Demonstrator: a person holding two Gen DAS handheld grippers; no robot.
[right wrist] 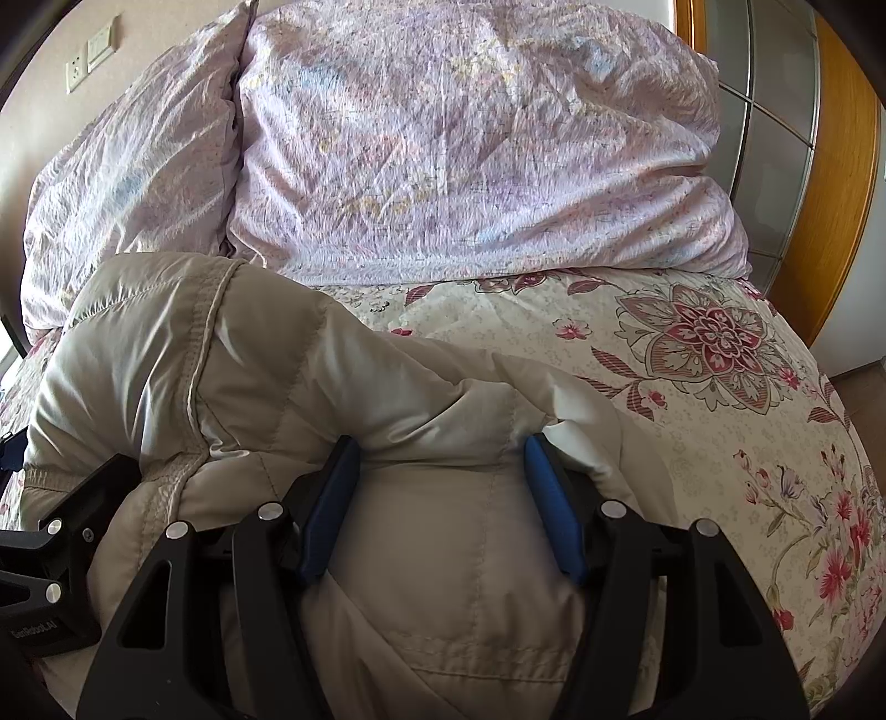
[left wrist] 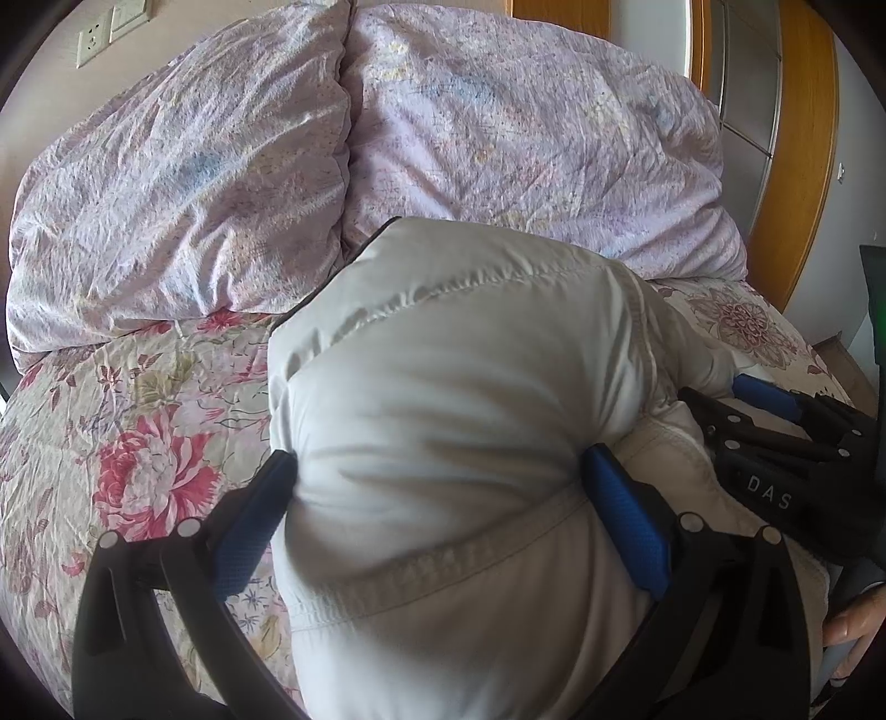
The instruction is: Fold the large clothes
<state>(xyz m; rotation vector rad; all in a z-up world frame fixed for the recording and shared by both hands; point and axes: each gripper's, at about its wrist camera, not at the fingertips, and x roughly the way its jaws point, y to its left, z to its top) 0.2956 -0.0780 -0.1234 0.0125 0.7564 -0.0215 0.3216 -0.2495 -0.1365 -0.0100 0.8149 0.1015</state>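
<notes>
A puffy off-white down jacket (left wrist: 459, 399) lies bunched on the floral bed sheet (left wrist: 138, 421). My left gripper (left wrist: 437, 471) has its blue pads pressed into a thick fold of the jacket on both sides, jaws wide apart around the bulk. My right gripper (right wrist: 437, 448) also squeezes a thick fold of the jacket (right wrist: 310, 382) between its blue pads. The right gripper shows at the right of the left wrist view (left wrist: 775, 421), and the left gripper's body at the left edge of the right wrist view (right wrist: 50, 554). The two grippers are close together, side by side.
A crumpled lilac duvet (left wrist: 498, 138) is piled across the far half of the bed, also in the right wrist view (right wrist: 470, 144). A wooden wardrobe frame (left wrist: 808, 155) stands to the right. Wall sockets (left wrist: 94, 39) are at the upper left. Bare floral sheet (right wrist: 720, 387) lies right of the jacket.
</notes>
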